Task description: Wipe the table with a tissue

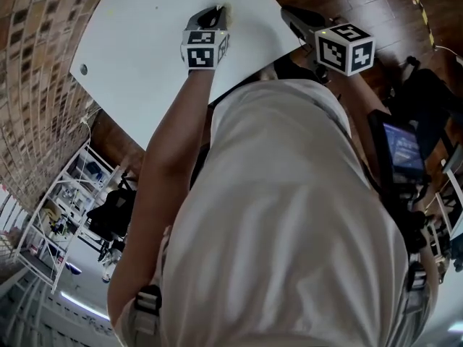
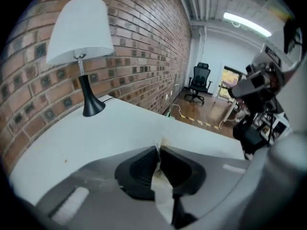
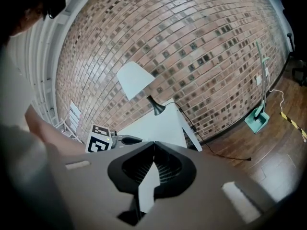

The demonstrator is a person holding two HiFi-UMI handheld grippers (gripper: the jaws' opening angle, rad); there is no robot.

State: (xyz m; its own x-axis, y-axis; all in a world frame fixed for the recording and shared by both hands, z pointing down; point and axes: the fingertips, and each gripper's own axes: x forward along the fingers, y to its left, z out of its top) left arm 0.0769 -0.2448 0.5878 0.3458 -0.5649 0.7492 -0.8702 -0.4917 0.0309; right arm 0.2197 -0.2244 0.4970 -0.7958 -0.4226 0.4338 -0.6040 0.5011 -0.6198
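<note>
Bright, even indoor light fills all three views. In the left gripper view a strip light (image 2: 242, 24) at one o'clock glows white, its edges blown out. In the head view the white table (image 1: 145, 42), at eleven o'clock, looks pale and almost shadowless. Fisheye bending curves the brick wall (image 3: 192, 47), and both gripper views darken to black at the corners. Their foreground at six o'clock is soft and out of focus.

Items by count. Grippers: two, the left gripper (image 1: 217, 11) and the right gripper (image 1: 289, 16). Marker cubes: two, one per gripper. Counter (image 1: 145, 49): one, white. Tissue (image 2: 162, 191): one, between the left gripper's jaws. Lamp (image 2: 79, 32): one, on the counter. Office chair (image 2: 200, 80): one. Long-handled dustpan (image 3: 256, 119): one. Person: one.
</note>
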